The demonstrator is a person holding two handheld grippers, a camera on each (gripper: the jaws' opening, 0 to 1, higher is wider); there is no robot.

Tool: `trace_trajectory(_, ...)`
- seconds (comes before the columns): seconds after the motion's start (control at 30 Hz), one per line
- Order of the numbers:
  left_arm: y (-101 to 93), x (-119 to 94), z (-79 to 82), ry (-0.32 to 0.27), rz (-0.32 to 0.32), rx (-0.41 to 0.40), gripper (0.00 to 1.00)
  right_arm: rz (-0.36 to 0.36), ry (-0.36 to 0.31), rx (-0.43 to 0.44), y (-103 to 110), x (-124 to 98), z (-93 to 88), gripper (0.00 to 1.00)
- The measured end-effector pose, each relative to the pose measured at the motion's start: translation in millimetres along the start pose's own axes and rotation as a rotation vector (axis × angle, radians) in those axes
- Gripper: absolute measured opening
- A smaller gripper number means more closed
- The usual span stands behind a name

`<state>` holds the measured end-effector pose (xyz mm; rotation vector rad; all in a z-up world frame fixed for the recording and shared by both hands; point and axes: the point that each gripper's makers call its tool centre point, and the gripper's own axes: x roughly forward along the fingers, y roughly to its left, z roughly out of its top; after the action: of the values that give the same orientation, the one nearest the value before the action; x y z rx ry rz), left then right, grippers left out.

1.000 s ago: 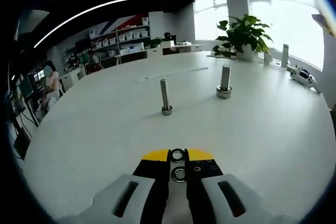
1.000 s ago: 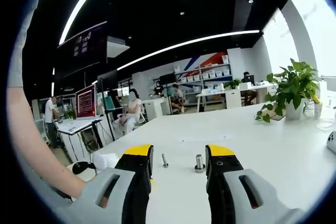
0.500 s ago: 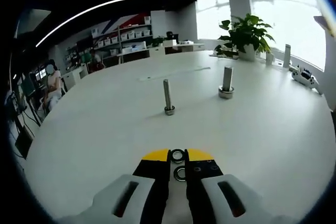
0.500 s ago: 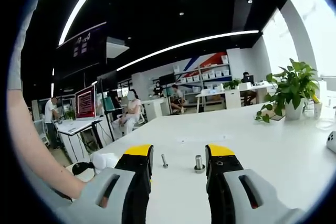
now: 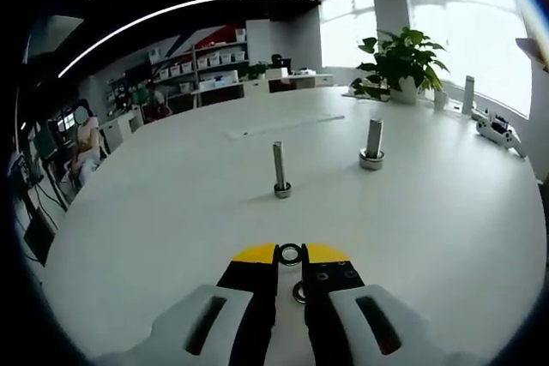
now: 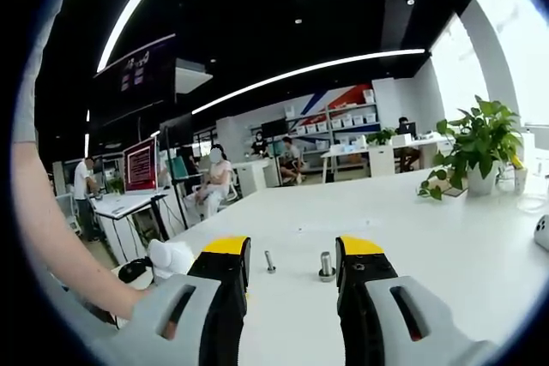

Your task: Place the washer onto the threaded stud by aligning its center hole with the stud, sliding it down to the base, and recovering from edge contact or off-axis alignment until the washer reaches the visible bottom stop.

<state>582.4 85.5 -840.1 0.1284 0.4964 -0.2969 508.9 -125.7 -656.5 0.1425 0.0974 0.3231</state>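
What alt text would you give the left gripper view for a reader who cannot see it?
The left gripper, jaws nearly closed, pinches a small metal washer between its yellow tips above a white table. Ahead stand two upright studs: a thin stud near the centre and a thicker stud further right. A potted plant sits by bright windows.

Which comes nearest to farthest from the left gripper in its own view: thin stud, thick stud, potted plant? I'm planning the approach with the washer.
1. Thin stud, straight ahead of the left gripper, which is shut on a washer.
2. Thick stud, farther back and to the right on the white table.
3. Potted plant, at the table's far right edge.
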Motion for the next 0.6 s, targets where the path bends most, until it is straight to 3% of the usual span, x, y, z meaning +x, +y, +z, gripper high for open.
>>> trace_trajectory(0.6,2.6,-2.5,18.9,-0.015,-0.02,0.027,0.08,-0.013,0.013,-0.013,-3.3,-0.7,-2.3,0.42)
